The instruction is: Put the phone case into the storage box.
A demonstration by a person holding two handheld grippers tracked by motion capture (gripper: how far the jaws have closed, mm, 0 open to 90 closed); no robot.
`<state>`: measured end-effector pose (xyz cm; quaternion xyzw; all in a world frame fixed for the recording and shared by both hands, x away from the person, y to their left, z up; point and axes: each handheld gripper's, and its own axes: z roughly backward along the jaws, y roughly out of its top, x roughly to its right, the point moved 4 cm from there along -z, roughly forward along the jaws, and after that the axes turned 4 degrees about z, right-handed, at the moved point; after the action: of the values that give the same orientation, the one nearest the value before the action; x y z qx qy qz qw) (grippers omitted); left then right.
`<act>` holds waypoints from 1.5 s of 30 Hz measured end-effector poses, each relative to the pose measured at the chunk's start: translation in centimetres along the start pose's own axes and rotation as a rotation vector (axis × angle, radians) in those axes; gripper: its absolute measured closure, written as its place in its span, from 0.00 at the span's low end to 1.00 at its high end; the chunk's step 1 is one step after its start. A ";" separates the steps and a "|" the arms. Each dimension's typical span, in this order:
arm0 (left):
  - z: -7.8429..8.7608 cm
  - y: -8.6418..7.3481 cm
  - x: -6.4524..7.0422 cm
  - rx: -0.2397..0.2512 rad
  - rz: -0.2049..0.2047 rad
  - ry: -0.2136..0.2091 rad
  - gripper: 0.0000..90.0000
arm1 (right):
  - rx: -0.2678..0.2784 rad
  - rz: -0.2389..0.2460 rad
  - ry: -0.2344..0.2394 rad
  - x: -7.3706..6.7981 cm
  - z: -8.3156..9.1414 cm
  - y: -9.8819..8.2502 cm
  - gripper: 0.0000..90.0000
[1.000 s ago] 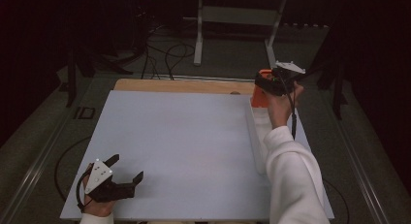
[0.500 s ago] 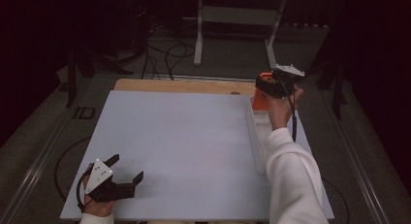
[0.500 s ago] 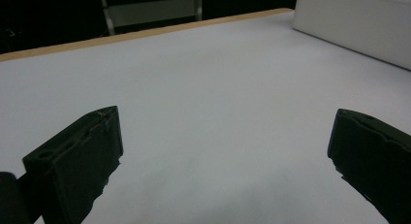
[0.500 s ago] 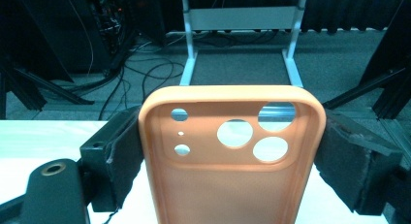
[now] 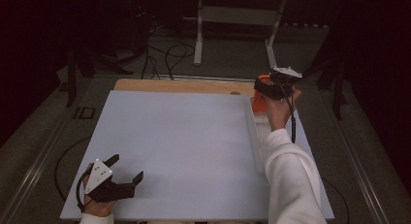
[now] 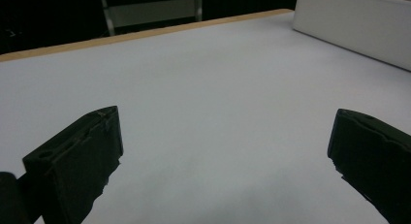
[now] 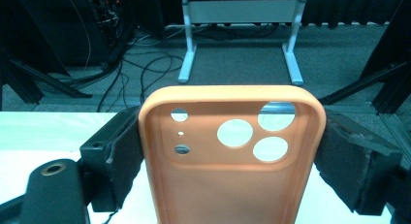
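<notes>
Our right gripper has its jaws clamped on the sides of an orange phone case, held at the table's far right corner; the case's lower end is cut off; our left gripper rests near-left, jaws wide apart, holding nothing; a white box lies beyond, partly cropped.

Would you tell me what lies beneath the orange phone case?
The orange phone case, clamped in the right hand-held gripper, hangs over the white tray; the tray's contents are hidden.
</notes>
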<state>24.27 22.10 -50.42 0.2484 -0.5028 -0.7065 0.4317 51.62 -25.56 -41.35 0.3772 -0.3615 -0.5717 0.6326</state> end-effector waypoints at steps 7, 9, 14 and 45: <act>0.0 0.0 0.0 0.000 0.001 0.000 0.00 | -0.005 0.004 0.001 0.0 -0.1 -0.2 0.18; 0.0 0.0 0.0 0.000 0.000 -0.001 0.00 | -0.008 0.003 0.002 0.0 -0.1 -0.2 0.18; 0.0 0.0 0.0 -0.002 0.000 0.000 0.00 | -0.015 0.006 0.002 0.0 -0.2 -0.5 0.18; 0.0 0.0 0.0 0.000 -0.002 -0.001 0.00 | -0.061 0.016 -0.002 0.1 -0.8 -2.0 0.18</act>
<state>24.25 22.07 -50.43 0.2485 -0.5026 -0.7070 0.4309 51.45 -25.71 -43.52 0.3541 -0.3475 -0.5779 0.6480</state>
